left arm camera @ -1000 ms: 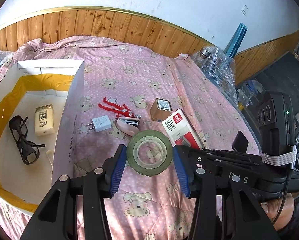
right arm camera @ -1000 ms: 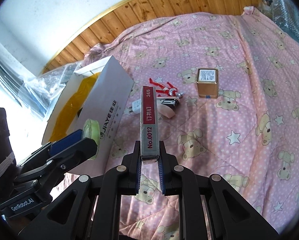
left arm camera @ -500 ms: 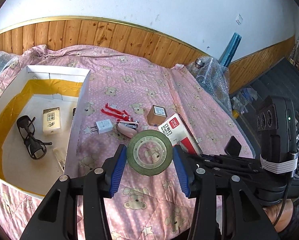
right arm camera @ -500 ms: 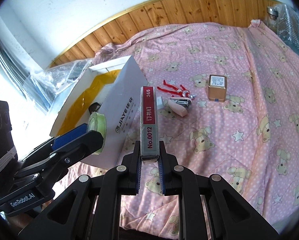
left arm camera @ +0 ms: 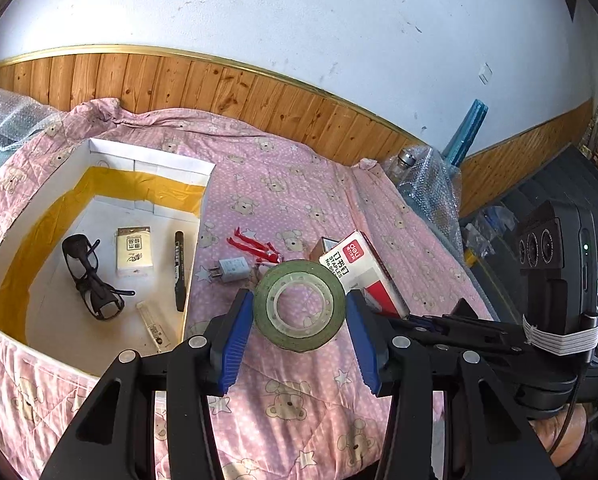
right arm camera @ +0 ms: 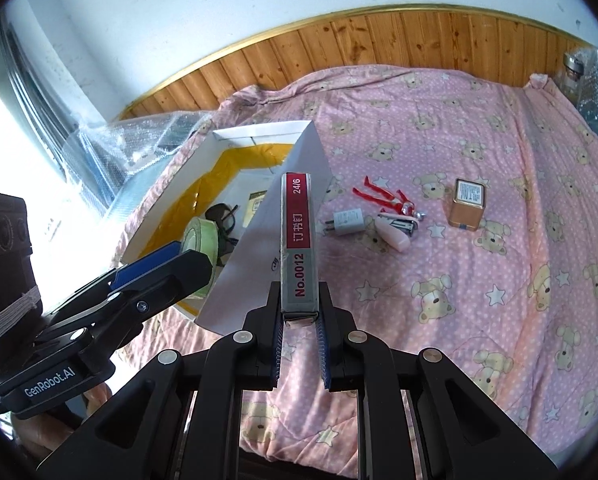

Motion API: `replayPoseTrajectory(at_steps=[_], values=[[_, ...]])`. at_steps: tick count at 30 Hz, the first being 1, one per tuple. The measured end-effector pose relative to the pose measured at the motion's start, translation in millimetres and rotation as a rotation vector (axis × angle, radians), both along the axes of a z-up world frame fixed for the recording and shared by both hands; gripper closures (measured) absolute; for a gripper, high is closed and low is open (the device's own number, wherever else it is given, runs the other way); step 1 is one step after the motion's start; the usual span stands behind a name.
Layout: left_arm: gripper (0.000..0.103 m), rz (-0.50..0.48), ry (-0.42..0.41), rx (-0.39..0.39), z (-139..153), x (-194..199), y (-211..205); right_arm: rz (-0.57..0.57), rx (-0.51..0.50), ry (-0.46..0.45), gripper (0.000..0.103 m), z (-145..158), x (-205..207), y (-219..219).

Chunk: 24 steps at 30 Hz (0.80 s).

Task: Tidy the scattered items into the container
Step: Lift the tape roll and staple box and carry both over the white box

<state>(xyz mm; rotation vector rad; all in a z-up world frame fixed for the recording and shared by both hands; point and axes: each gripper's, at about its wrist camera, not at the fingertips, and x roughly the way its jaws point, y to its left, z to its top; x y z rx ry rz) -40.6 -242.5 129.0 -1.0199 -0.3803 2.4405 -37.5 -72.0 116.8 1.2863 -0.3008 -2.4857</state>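
Both grippers have risen since a second ago, so more of the white box [left arm camera: 203, 216] interior shows. The left gripper [left arm camera: 299, 312] has its blue fingers [left arm camera: 237, 336] clamped on the green tape roll [left arm camera: 299, 304], held above the pink bedspread [left arm camera: 299, 412] just right of the box. The right gripper [right arm camera: 299, 334] pinches the end of the staple box [right arm camera: 297, 240]. Inside the white box lie glasses [left arm camera: 89, 276], a tissue pack [left arm camera: 134, 251] and a marker [left arm camera: 179, 270]. On the bedspread lie a charger [right arm camera: 347, 222], what looks like a stapler [right arm camera: 397, 232], a red clip [right arm camera: 381, 194] and a gold tin [right arm camera: 467, 204].

Staple box [right arm camera: 299, 240]: "No.0012", "24/6". Left claw [right arm camera: 167, 264] body: "GenRobot.AI".
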Motion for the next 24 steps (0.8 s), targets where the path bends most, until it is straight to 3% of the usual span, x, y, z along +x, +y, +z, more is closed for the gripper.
replayPoseTrajectory(at_steps=[24], values=[[0.054, 0.162, -0.025, 0.037, 5, -41, -87, 0.16, 0.015, 0.005, 0.087, 18, -61, -81]])
